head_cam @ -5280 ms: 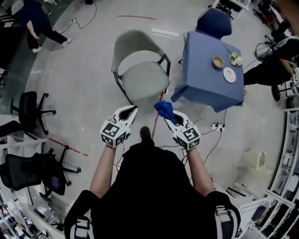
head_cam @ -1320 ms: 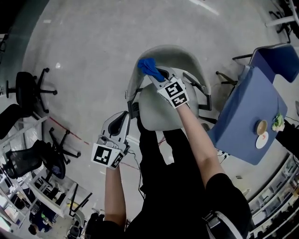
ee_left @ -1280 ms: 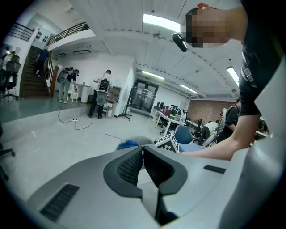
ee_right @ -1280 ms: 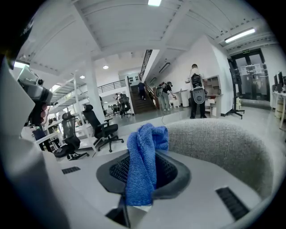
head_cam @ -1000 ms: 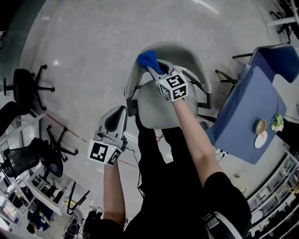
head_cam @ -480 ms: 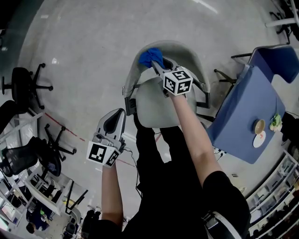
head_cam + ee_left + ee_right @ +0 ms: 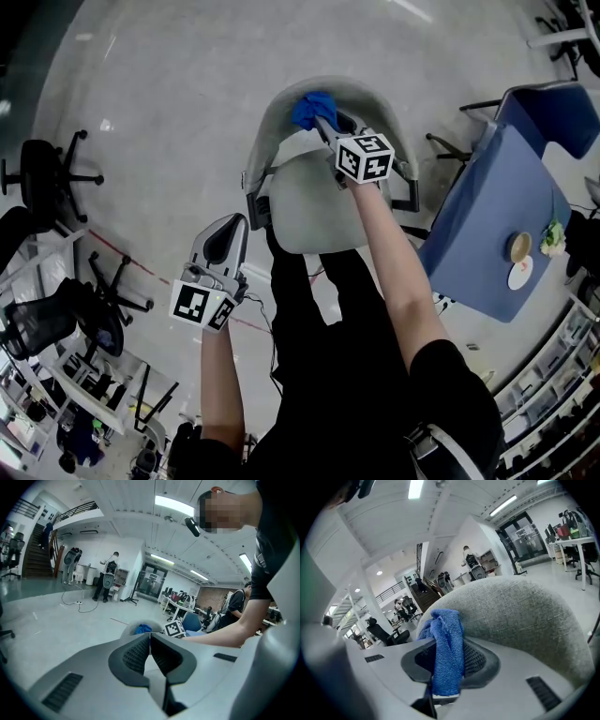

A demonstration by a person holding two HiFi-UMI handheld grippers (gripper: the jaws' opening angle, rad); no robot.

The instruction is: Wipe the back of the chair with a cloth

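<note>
On the far top edge of the chair (image 7: 266,133) back, the right gripper (image 7: 325,122) clamps the blue cloth (image 7: 309,106) against the grey fabric; the left gripper (image 7: 234,230), jaws together and empty, hangs near, left of the seat

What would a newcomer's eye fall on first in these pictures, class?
The bright blue cloth, pinched in the right gripper, sits at the top of the back of the grey chair, in the upper middle of the head view. The left gripper hangs shut and empty at lower left. A blue table stands at the right.
</note>
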